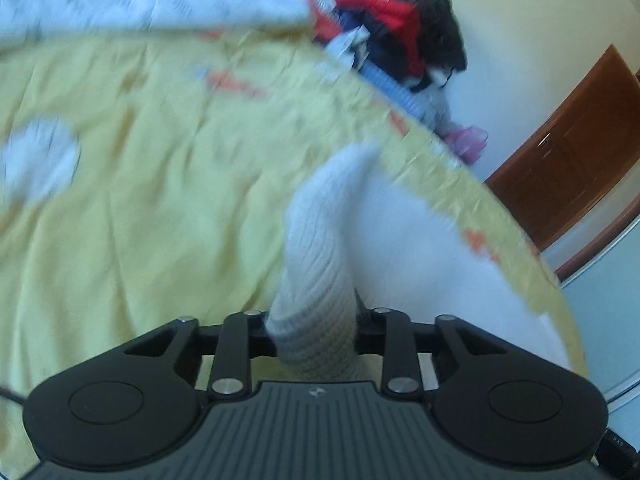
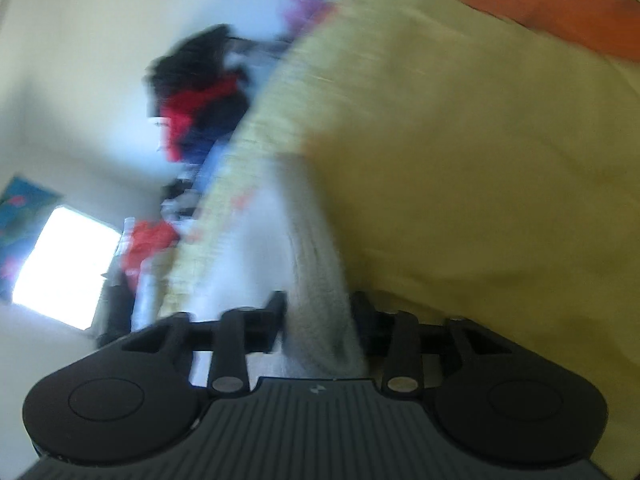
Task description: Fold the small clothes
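A white ribbed sock [image 1: 320, 248] is clamped in my left gripper [image 1: 314, 322], which is shut on its cuff; the sock rises up over the yellow bedsheet [image 1: 160, 200]. My right gripper [image 2: 320, 320] is shut on the white ribbed sock [image 2: 316, 264] too, at another part of it, close to the yellow sheet [image 2: 460, 180]. The right wrist view is strongly blurred. A second white sock [image 1: 40, 164] lies on the sheet at the left of the left wrist view.
A white printed garment [image 1: 140, 4] lies at the far side of the bed. A pile of red, black and blue clothes [image 1: 400, 40] sits at the bed's far edge, also in the right wrist view [image 2: 200, 112]. A wooden door [image 1: 572, 152] stands right. A bright window [image 2: 68, 264] shows left.
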